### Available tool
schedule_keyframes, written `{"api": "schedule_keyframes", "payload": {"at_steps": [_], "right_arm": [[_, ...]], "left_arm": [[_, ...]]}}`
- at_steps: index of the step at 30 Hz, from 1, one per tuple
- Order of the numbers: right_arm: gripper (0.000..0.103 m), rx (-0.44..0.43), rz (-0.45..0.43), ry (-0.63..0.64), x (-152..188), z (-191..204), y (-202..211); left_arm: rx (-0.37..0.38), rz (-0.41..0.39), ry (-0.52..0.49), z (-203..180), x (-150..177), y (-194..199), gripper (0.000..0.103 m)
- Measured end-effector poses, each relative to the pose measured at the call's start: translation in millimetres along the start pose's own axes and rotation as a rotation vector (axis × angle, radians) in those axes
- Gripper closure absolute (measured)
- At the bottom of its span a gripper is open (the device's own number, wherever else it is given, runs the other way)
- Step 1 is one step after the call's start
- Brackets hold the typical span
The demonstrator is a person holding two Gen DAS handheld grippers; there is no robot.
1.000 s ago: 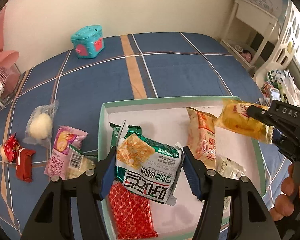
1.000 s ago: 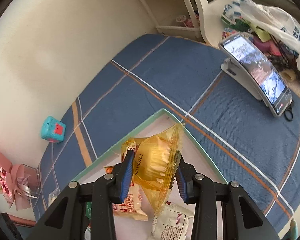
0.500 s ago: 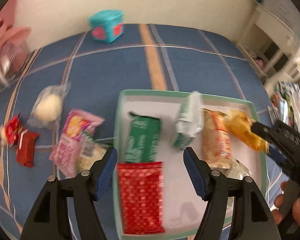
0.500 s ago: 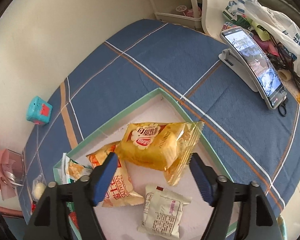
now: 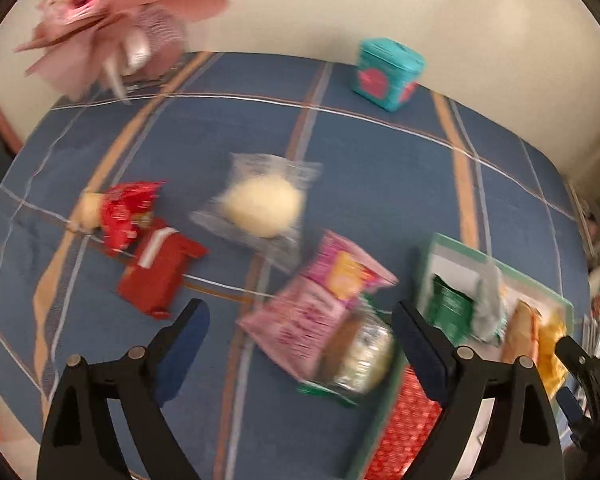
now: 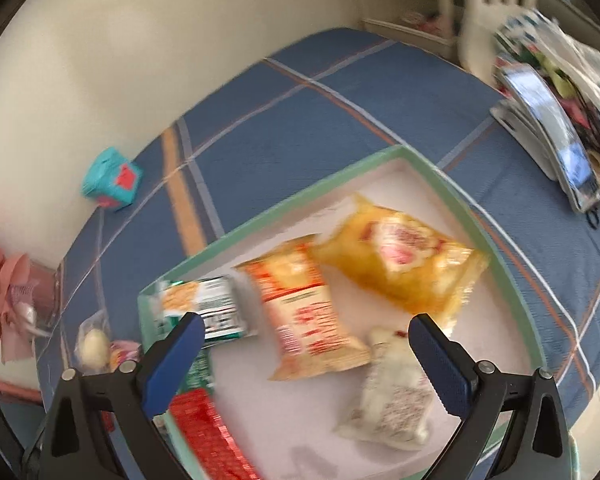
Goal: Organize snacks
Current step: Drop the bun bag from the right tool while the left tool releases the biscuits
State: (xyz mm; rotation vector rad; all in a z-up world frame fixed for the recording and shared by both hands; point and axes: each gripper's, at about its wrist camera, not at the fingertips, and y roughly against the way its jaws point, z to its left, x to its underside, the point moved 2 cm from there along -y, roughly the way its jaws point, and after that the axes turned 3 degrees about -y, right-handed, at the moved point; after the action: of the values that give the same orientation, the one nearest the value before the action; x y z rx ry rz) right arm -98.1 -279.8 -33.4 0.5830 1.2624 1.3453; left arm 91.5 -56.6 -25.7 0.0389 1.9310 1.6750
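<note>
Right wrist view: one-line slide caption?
Right hand-held gripper opening, empty, over green tray holding yellow pack, orange pack, white pack.

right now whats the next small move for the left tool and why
Probably lower the left tool onto the pink packet and close. Its jaws are opening with nothing between them, the packet lies on the cloth just outside the tray, right ahead of the tool, and other snacks already sit inside.
</note>
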Motion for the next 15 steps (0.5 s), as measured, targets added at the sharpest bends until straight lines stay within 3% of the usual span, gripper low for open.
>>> {"api": "schedule_keyframes", "payload": {"at_steps": [9,15], "right_arm": [[0.000,-0.056,-0.040,0.229,33.4,74.3,10.4],[0.000,-0.109,0.008,0.325,64.1,115.1,0.4]], "left_arm": [[-0.063,-0.018,0.089,55.7,-6.6,4.3,0.005],[-0.072,-0.027,0.169,98.3,-7.7,8.9,0.005]]}}
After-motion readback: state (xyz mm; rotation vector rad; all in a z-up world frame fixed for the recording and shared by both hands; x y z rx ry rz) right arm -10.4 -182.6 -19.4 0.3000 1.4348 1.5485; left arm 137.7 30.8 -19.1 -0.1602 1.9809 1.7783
